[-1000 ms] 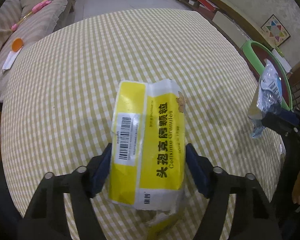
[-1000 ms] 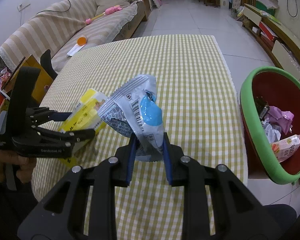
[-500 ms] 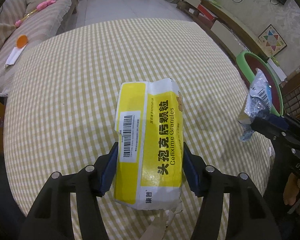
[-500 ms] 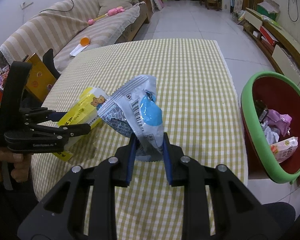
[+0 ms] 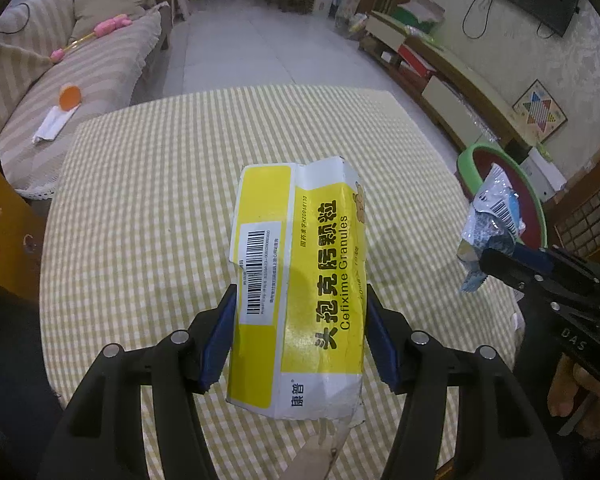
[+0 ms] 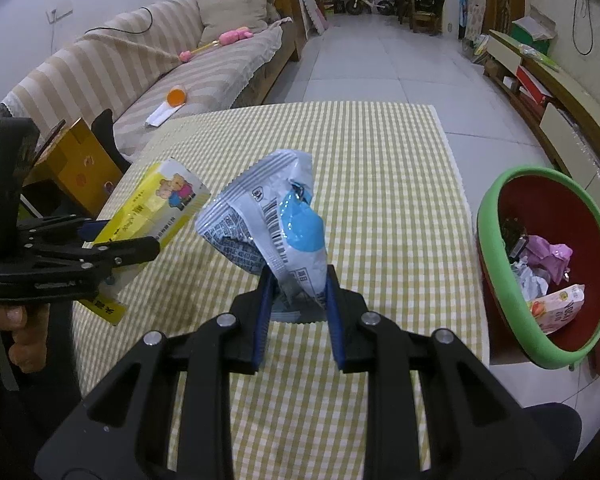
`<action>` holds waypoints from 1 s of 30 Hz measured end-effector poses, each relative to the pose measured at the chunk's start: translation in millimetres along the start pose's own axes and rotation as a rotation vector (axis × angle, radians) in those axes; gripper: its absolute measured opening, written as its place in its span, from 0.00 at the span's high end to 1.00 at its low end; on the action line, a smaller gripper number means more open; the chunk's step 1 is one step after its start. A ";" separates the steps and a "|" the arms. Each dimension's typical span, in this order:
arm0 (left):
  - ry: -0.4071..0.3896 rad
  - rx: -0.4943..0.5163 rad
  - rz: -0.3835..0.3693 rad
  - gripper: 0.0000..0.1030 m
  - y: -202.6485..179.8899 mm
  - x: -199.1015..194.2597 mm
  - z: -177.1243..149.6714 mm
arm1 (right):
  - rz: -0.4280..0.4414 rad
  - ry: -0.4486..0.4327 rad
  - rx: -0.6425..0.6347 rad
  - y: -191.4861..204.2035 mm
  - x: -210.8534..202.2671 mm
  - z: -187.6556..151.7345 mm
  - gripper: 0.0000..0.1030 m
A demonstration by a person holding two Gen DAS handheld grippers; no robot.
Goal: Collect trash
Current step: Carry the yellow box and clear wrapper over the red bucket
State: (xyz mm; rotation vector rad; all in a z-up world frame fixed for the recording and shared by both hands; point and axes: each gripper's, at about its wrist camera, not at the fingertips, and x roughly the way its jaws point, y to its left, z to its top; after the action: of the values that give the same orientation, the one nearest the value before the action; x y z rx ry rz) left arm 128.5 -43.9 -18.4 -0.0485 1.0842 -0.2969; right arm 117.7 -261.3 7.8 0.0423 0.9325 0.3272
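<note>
Left gripper [image 5: 298,332]: blue pads clamped on both sides of a yellow medicine box [image 5: 300,280], held clear above the checked tablecloth [image 5: 148,208]. Right gripper [image 6: 296,300]: jaws nearly together, pinching the lower end of a crumpled silver-and-blue wrapper [image 6: 276,220], also off the table. Green-rimmed bin [image 6: 500,280] stands beside the table's right edge, trash inside.

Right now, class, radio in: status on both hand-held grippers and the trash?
Left hand-held gripper shut on yellow medicine box. Right hand-held gripper shut on silver-blue wrapper. Green-rimmed bin beside table, path unobstructed.
</note>
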 end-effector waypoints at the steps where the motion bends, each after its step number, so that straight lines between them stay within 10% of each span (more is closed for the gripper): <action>1: -0.006 -0.001 -0.002 0.45 0.7 -3.5 0.0 | 0.000 -0.002 0.001 0.4 -0.7 0.6 0.76; 30: -0.077 0.074 -0.079 0.45 -75.0 -6.5 56.6 | -0.077 -0.117 0.105 -70.4 -47.6 20.6 0.76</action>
State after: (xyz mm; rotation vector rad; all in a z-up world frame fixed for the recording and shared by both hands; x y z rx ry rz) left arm 159.2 -120.1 27.6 -0.0366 0.9958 -0.4032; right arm 126.0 -340.0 45.0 0.1207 0.8324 0.2020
